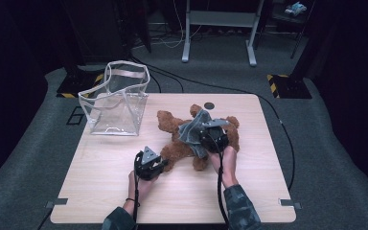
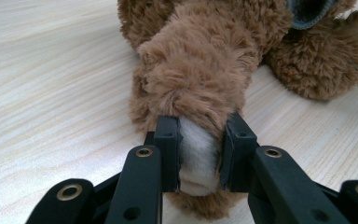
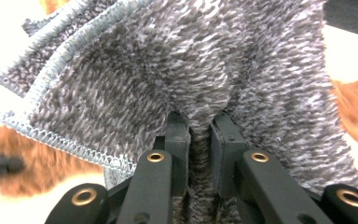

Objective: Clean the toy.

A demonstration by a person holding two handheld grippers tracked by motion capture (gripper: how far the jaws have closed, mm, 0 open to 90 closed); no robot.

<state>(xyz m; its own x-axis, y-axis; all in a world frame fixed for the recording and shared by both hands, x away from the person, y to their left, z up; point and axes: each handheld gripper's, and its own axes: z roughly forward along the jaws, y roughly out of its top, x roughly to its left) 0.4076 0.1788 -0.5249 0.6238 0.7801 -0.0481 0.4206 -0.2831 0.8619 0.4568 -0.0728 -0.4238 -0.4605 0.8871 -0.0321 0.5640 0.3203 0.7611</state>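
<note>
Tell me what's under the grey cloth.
Under the grey cloth lies the brown teddy bear; its limbs stick out around it. The covered middle can't be seen.

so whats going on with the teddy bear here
A person is working on a brown teddy bear that lies on the wooden table, a gripper in each hand. The left gripper is clamped on one of the bear's paws, pinning it. The right gripper is shut on a grey knitted cloth and holds it over the bear's body. A clear plastic bag stands open at the table's far left corner, untouched.
</note>
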